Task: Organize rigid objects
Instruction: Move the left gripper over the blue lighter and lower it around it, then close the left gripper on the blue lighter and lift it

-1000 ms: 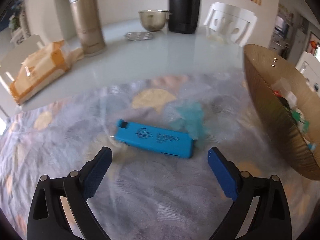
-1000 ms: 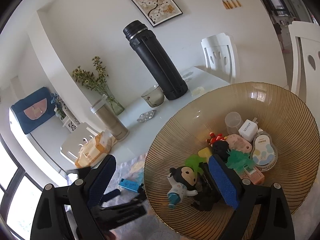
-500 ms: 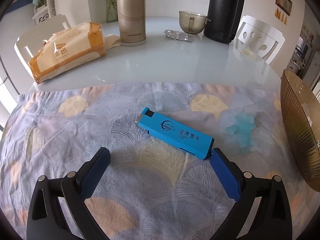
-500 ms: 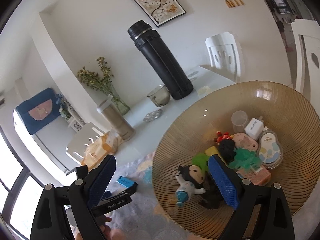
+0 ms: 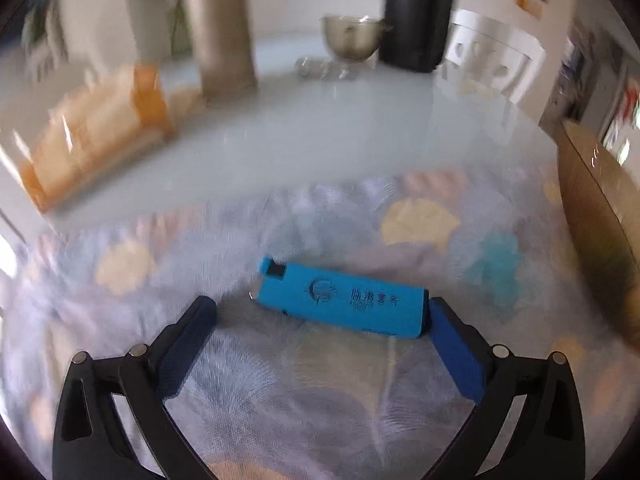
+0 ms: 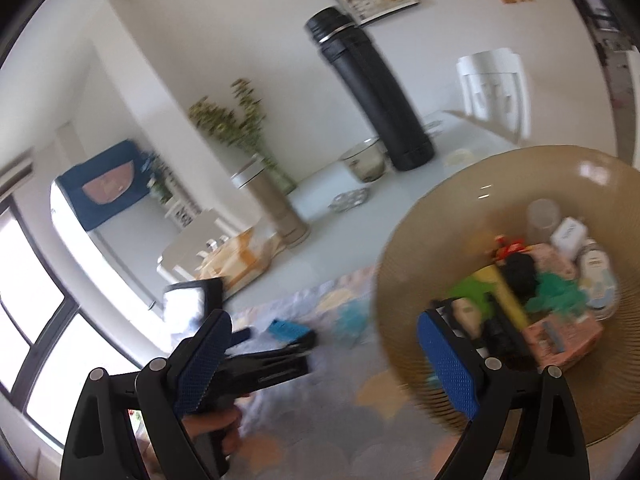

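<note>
A flat, rectangular bright-blue plastic case (image 5: 342, 305) with dark printed lettering is seen lying on the pale, fan-patterned cloth (image 5: 280, 392) that covers the near part of the white tabletop (image 5: 304, 136). The left tool (image 5: 324, 316) is held released, its blue-padded fingers spread wide; the right-hand pad (image 5: 456, 354) is touching the case's right end, while the left-hand pad (image 5: 188, 344) is kept apart from the case's other end. The case is angled slightly, its notched end pointing up and left.

In the right wrist view the right tool (image 6: 324, 354) is also seen released and grasping nothing, held above the cloth just left of the ribbed, amber glass bowl (image 6: 432, 240). A blurred heap of small items is held in that bowl, among them a white cube-shaped charger (image 6: 568, 234) and a pink box (image 6: 560, 336). The blue case is glimpsed beyond, beside the left tool's black frame. Farther back on the tabletop, a tall black flask (image 6: 368, 92), a champagne-coloured metal flask (image 5: 218, 24) and a small glass cup (image 6: 364, 160) are found.
</note>
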The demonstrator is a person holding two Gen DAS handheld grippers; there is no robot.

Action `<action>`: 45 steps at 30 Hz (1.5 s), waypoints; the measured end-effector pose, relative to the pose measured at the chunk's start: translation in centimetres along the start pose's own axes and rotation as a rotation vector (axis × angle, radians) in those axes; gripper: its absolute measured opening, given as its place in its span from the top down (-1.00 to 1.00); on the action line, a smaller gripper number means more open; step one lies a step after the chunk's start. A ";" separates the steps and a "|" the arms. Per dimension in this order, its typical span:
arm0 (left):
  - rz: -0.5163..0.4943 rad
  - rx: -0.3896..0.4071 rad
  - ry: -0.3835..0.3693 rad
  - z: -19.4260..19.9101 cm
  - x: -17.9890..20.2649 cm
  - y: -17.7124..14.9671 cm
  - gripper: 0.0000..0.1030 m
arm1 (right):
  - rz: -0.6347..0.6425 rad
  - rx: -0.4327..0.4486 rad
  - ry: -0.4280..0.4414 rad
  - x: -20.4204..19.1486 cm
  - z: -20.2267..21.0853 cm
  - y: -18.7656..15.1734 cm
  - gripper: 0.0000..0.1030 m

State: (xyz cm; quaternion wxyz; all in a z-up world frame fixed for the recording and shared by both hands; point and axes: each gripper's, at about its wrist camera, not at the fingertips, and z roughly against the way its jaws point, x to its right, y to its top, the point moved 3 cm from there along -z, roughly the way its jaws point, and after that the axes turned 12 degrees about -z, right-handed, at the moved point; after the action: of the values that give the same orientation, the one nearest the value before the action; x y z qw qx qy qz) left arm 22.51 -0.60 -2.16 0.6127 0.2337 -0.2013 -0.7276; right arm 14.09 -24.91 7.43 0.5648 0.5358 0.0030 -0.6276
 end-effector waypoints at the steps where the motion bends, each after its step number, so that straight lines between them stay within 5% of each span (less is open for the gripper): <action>1: 0.012 -0.008 0.005 -0.1 -0.3 -0.1 -0.97 | 0.020 -0.011 0.008 -0.6 -0.4 -0.5 -0.82; 5: 0.034 0.006 0.029 0.2 -0.8 -0.1 -0.77 | 0.083 -0.072 -0.008 -1.8 -2.8 -2.0 -0.83; 8: 0.081 0.027 0.009 0.6 -2.1 -0.4 -0.76 | 0.197 -0.078 -0.160 -2.6 -4.7 -3.1 -0.83; 11: 0.082 0.021 0.024 0.5 -2.6 -0.5 -0.76 | 0.257 -0.096 -0.177 -3.8 -5.5 -4.1 -0.83; 16: 0.079 -0.003 0.074 0.2 -3.5 -0.6 -0.78 | 0.237 -0.139 -0.175 -4.8 -7.4 -4.8 -0.83; 23: 0.095 0.024 0.032 0.7 -4.7 -1.3 -0.70 | 0.136 -0.188 -0.297 -3.1 -11.8 -4.9 -0.73; 33: 0.072 0.008 0.056 0.6 -4.6 -1.3 -0.69 | 0.083 -0.148 -0.426 0.3 -15.5 -2.5 -0.68; 36: 0.062 0.003 0.064 0.5 -4.4 -1.3 -0.73 | 0.087 -0.147 -0.439 0.5 -16.2 -1.9 -0.49; 40: 0.056 -0.001 0.057 0.4 -4.3 -1.2 -0.79 | 0.138 -0.159 -0.467 -0.1 -16.6 -2.2 0.35; 45: 0.044 -0.006 0.047 0.2 -4.1 -1.1 -0.90 | 0.129 -0.173 -0.417 0.0 -15.8 -2.6 0.35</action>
State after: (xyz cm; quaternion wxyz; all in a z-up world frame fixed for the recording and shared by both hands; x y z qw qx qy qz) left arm 22.10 3.62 -2.27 0.6338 0.2446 -0.1897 -0.7089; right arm 22.78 -14.30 -0.88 0.6360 0.3434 -0.0942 -0.6847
